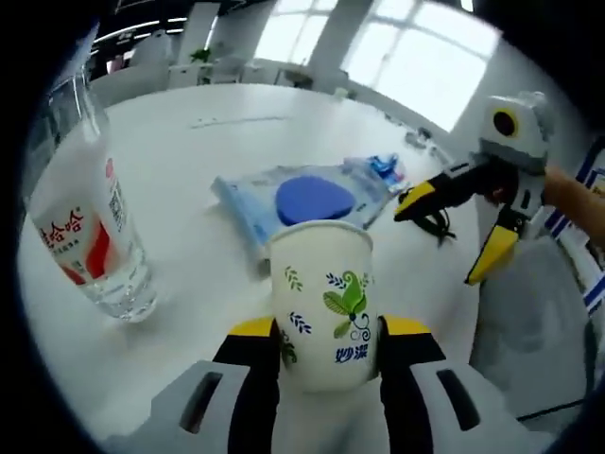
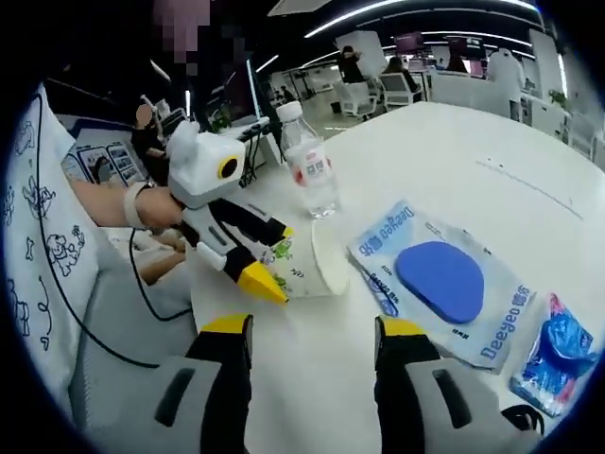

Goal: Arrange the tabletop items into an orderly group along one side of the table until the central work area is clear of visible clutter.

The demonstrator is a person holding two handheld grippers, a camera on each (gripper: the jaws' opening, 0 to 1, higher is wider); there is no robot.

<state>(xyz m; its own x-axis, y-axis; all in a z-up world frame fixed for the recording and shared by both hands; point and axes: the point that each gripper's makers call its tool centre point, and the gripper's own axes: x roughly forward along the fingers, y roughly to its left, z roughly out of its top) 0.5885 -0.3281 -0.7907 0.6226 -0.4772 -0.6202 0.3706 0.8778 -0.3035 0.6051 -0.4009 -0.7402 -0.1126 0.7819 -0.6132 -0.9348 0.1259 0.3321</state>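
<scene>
The left tongs (image 1: pixel 331 340) sit nearest, their yellow-tipped jaws clenched on either side of a paper cup (image 1: pixel 323 303) printed with green leaves and blue script; in the right gripper view the same tongs (image 2: pixel 269 274) hold that cup (image 2: pixel 307 265) tipped on its side, its mouth facing the blue pouch. The white counter (image 1: pixel 189 170) carries everything and stretches back toward bright windows. On it, past the cup, lies a flat clear pouch (image 1: pixel 302 203) with blue lettering and a blue oval pad inside; in the right gripper view that pouch (image 2: pixel 444 284) lies ahead of the right tongs, right of centre. A clear bottle (image 1: pixel 90 218) with a red and white label stands at the left in the left gripper view, well apart from the cup; in the right gripper view the bottle (image 2: pixel 310 170) stands upright just beyond the cup. A small crumpled blue packet (image 2: pixel 553 355) lies just beside the pouch near the counter's edge, with a black cable below it. The right tongs (image 2: pixel 312 350) are released, jaws wide apart over bare counter, and appear from the right in the left gripper view (image 1: pixel 454 236), spread open beside the pouch.
</scene>
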